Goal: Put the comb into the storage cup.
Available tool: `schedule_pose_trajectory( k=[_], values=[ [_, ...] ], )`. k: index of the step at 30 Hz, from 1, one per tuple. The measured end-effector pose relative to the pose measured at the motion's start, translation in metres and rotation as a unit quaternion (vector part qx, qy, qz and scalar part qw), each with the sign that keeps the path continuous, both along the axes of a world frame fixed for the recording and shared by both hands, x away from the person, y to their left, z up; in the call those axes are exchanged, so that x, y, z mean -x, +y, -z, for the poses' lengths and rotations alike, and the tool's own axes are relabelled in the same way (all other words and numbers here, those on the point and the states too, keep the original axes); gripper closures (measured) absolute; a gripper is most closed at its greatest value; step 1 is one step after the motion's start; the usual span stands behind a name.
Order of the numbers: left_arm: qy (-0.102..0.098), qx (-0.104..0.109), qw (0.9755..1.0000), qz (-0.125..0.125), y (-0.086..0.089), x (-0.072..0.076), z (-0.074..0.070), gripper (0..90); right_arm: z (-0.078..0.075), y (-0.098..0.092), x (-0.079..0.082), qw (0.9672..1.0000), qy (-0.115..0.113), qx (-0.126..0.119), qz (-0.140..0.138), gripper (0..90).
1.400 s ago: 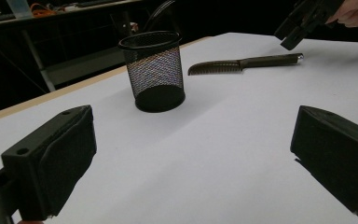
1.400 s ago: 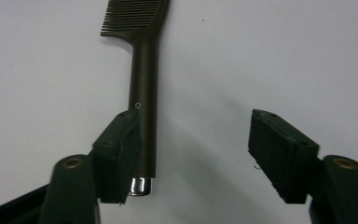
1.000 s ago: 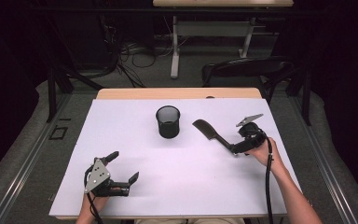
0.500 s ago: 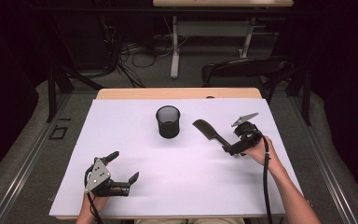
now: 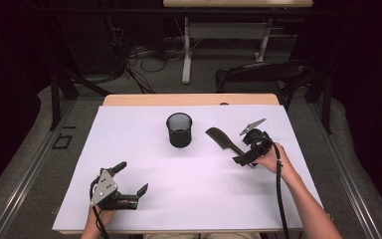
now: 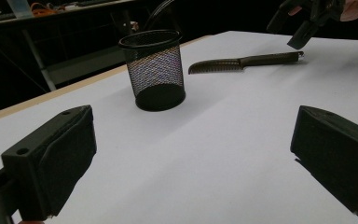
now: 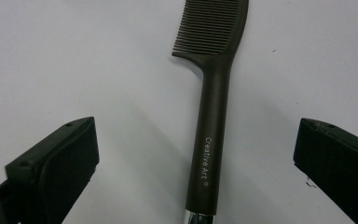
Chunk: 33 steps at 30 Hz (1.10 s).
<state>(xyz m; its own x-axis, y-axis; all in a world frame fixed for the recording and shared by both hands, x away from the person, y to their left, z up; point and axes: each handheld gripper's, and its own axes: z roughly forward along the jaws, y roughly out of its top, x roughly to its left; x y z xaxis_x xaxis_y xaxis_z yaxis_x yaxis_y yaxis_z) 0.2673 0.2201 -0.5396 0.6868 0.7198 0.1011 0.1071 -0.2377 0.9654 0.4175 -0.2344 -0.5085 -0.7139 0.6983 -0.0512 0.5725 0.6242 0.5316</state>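
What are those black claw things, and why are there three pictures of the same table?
The claws are grippers, hand-held tools with two jaws, and a person holds one in each hand. One camera looks down from above the table. Each of the other two rides on a gripper and looks out between its jaws. In the high view, the left gripper rests low on the white table, open and empty. The right gripper is open over the handle of a dark comb, which lies flat with nothing gripping it. A black mesh cup stands upright beside the comb.
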Motion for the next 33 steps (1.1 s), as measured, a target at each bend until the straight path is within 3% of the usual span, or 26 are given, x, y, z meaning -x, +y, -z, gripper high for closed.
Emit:
schedule_pose_trajectory(
  k=[7,12,18,20,24,27,28,33],
  values=[
    [-0.002,-0.001,1.0000,0.001,0.000,0.000,0.000,0.2,-0.002,0.007,-0.008,0.9998,0.012,0.014,-0.004,0.0],
    [-0.001,-0.002,1.0000,0.001,-0.001,0.000,0.000,0.3,-0.002,0.014,-0.015,0.9990,0.022,0.039,-0.008,0.0],
    [-0.001,-0.002,1.0000,0.002,0.000,0.001,-0.001,0.3,-0.002,0.022,-0.024,0.9977,0.030,0.060,0.009,0.5],
    [-0.001,-0.002,1.0000,0.001,-0.001,0.001,-0.001,0.3,-0.002,0.024,-0.027,0.9977,0.016,0.066,0.004,4.2],
    [-0.002,-0.002,1.0000,0.001,-0.001,0.001,-0.001,0.3,-0.001,0.030,-0.029,0.9964,0.031,0.077,0.020,16.0],
    [-0.001,-0.001,1.0000,0.001,-0.001,0.001,-0.001,0.4,0.000,0.030,-0.033,0.9959,0.024,0.086,0.011,24.7],
    [-0.001,-0.002,1.0000,0.002,-0.001,0.000,0.000,0.4,0.001,0.032,-0.032,0.9957,0.027,0.085,0.023,27.9],
    [-0.001,-0.004,1.0000,0.005,-0.001,0.000,-0.001,0.4,0.004,0.037,-0.037,0.9948,0.034,0.095,0.015,46.5]
  ],
)
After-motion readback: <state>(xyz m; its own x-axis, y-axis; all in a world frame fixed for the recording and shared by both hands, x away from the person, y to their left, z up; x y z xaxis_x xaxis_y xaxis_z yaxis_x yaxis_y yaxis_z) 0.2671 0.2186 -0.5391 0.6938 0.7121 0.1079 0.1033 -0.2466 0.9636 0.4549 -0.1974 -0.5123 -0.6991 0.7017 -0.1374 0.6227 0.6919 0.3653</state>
